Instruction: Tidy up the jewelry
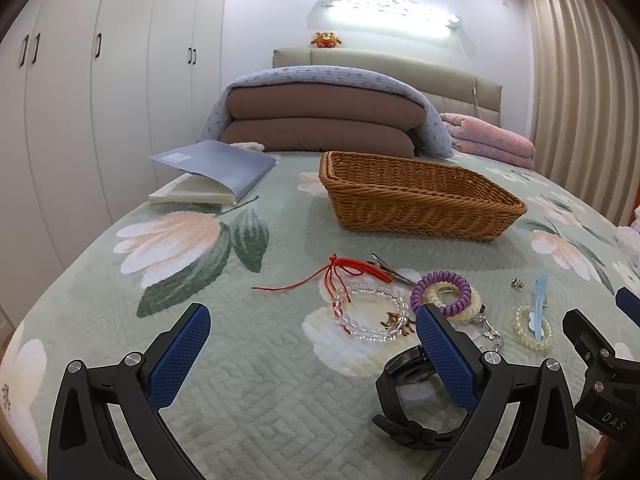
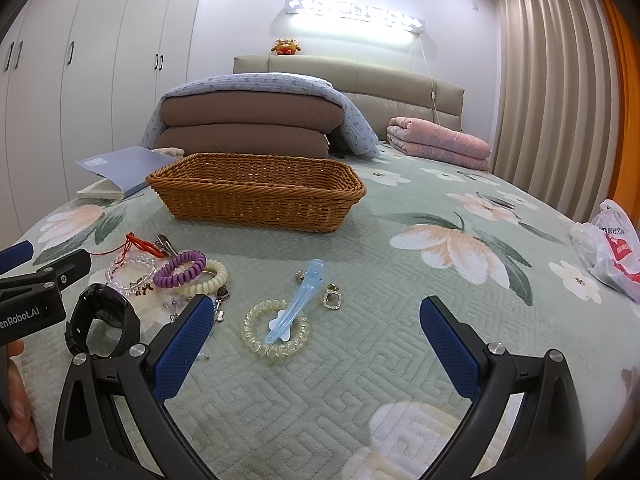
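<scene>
Jewelry heaped tight on the green quilted floral bedspread, in front of the brown woven wicker basket, nothing visible inside yet. Risk, as judged: red knotted cord bracelet, clear bead bracelet and purple spiral hair tie overlapping, so pulling one could drag the others. Small silver square earring easy to lose in soft quilting. Pale blue plastic hair clip lying over clear coil hair tie, may slide off.

Left tongs spread wide, holding nothing; one finger just in front of black wristwatch. Right tongs also spread wide, empty, touching nothing.
</scene>
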Tool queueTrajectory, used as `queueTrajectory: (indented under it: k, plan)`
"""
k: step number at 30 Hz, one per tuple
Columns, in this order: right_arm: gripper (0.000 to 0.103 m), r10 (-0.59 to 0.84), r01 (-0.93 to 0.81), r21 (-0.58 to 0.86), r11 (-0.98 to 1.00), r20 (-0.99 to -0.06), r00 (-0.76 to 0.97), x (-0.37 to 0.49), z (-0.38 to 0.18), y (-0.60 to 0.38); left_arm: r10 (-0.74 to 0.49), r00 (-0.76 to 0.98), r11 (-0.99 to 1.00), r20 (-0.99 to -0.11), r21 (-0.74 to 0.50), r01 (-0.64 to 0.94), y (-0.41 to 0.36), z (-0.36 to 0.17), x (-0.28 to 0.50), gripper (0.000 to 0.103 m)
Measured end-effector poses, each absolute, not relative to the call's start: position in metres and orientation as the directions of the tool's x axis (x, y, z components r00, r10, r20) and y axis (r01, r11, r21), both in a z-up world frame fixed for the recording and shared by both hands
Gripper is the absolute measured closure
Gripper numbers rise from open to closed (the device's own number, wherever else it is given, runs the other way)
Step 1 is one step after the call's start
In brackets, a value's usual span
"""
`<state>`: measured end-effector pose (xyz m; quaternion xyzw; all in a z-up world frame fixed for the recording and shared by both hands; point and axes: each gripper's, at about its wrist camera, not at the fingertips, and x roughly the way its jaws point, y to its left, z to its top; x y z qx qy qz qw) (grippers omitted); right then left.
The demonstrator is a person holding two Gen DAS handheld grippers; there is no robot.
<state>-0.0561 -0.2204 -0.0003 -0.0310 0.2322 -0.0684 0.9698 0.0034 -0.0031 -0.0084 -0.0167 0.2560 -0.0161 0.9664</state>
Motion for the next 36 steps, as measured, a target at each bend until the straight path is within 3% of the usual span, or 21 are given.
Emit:
queueTrajectory:
  k: [36]
  plan:
    - [0.0,-0.16,0.113,-0.13,0.985,-0.448,0.88,-0.0551,-0.0036,-0.2133,-0.049,0.867,0.998,-0.496,-0.061,0.021,0.0008,-0.0094,0.0038,0.001]
